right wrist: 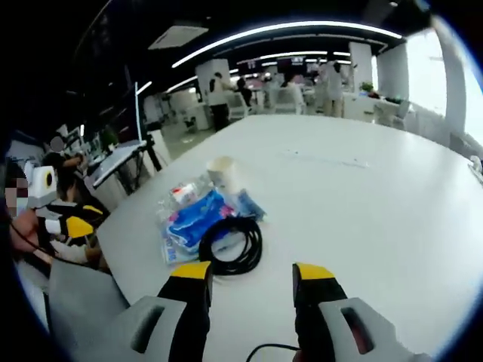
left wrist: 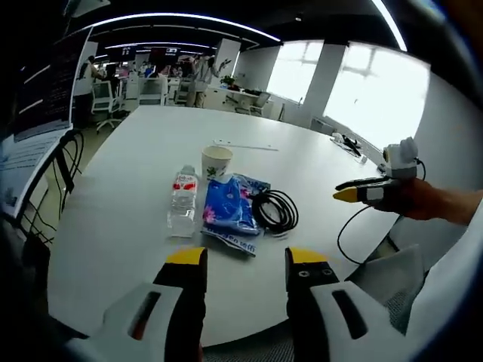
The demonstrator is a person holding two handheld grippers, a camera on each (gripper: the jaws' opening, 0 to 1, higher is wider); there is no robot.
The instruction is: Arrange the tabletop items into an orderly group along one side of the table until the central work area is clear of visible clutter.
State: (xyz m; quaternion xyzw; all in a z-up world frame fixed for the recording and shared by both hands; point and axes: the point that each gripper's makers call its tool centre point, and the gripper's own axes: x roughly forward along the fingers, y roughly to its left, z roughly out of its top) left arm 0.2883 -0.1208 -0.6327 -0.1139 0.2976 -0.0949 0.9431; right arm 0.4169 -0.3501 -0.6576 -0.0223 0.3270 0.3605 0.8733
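Open-plan office stretching behind, with ceiling light strips, bright windows at upper right of the left gripper view, desks and people standing at the far end; a dark monitor [left wrist: 45,83] standing at upper left. Large white table [left wrist: 136,151] spreading across the middle of both views, mostly bare, with a thin pale strip [left wrist: 245,145] lying far back.

Sitting clustered near the table's near edge, centre of the left gripper view: a water bottle [left wrist: 183,200] lying at the left, a paper cup [left wrist: 216,162] standing upright just behind, a blue packet [left wrist: 230,211] lying flat beside the bottle and touching it, a coiled black cable [left wrist: 276,210] resting against the packet's right edge. In the right gripper view, the same cluster lying at centre left, cable coil nearest the jaws.

Left gripper [left wrist: 244,260] hovering at bottom centre, yellow-tipped jaws spread wide, holding nothing, touching nothing. Right gripper [right wrist: 251,273] likewise gaping wide and empty at bottom centre of its view, just short of the cable; also appearing at right of the left gripper view, held off the table's edge
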